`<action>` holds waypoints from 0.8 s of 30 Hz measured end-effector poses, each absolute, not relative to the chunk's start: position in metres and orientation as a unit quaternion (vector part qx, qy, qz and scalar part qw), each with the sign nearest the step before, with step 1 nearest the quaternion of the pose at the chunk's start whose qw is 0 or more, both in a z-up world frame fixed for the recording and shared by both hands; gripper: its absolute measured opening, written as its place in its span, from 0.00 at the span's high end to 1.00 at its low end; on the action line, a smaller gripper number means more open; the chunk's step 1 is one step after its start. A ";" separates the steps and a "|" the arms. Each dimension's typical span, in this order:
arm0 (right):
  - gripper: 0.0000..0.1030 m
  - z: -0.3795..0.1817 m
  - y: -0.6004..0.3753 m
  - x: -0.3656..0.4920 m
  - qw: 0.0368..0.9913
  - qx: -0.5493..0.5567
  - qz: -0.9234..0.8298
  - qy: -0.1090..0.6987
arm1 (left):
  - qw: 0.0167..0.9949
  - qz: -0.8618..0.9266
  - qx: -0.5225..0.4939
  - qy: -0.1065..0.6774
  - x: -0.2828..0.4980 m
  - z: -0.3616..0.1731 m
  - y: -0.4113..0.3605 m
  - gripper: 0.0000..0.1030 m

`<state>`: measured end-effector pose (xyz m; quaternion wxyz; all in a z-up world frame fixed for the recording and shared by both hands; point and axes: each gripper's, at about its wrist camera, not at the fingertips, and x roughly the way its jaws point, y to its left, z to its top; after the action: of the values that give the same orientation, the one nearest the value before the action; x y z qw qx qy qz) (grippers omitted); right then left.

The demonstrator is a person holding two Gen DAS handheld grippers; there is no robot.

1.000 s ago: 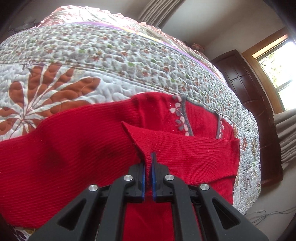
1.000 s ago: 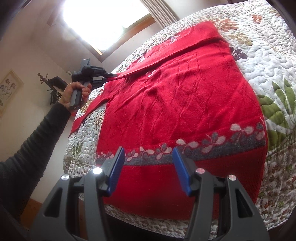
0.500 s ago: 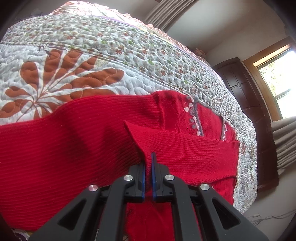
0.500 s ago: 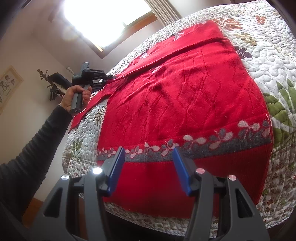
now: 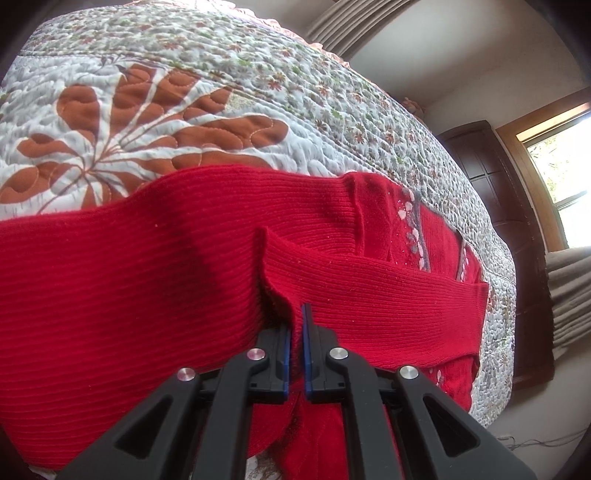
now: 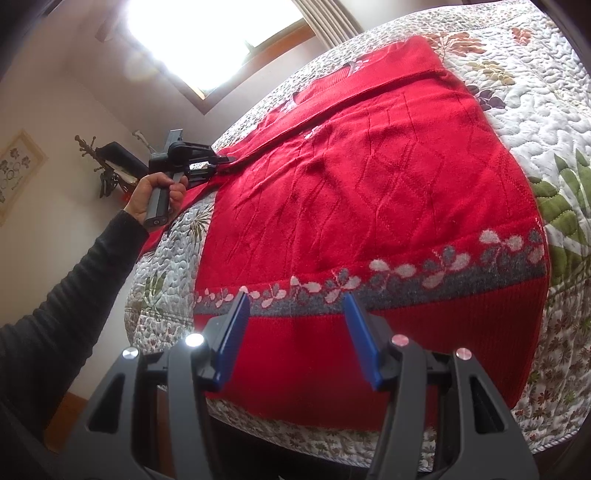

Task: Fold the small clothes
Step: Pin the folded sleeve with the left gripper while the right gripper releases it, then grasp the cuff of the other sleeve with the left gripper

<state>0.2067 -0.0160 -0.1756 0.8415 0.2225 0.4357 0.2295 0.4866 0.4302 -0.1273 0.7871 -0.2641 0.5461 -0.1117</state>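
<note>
The left gripper (image 5: 295, 325) has its 2 blue-lined fingers pressed nearly together, pinching a ribbed edge of the red sweater (image 5: 110, 295) right at the tips. That pinched bit looks like a sleeve cuff (image 5: 280, 258), standing up as a small ridge just past the fingers, with the sleeve running off to the right over the rest of the knit. Beyond that, the left wrist view picks up a grey band with pale flowers (image 5: 417, 236) further out to the right, then the quilted bedspread (image 5: 221, 74) with a big rust leaf print (image 5: 122, 122) up and to the left of the fingers. Dark wooden cabinet (image 5: 495, 192) and curtains past the far right edge of the bed.

The right wrist view gives you what that one can't: the whole sweater laid flat on the bed, plus the left gripper seen from outside (image 6: 218, 160), held by a hand (image 6: 159, 195) in a dark sleeve (image 6: 66, 295) at the far left, with the red sleeve stretched taut from it.

The right gripper (image 6: 295, 306) is spread wide, holding nothing, its 2 fingers hovering over the hem just short of the grey leaf-patterned band (image 6: 406, 280). Bright window (image 6: 207, 33) up top, a framed picture (image 6: 18, 166) on the wall far left.
</note>
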 end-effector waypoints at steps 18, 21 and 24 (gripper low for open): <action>0.46 -0.180 -0.004 0.205 0.831 0.236 0.242 0.442 | 0.813 -0.124 -0.236 0.517 0.477 -0.102 0.402 0.59; 0.46 -0.169 0.001 0.198 0.837 0.222 0.247 0.434 | 0.809 -0.110 -0.260 0.516 0.475 -0.122 0.417 0.60; 0.41 -0.161 0.005 0.194 0.844 0.193 0.251 0.433 | 0.820 -0.102 -0.288 0.483 0.455 -0.114 0.437 0.58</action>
<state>0.1940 0.0054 -0.1608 0.8441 0.1930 0.4327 0.2509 0.4554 0.4369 -0.1140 0.8203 -0.2881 0.4834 -0.1021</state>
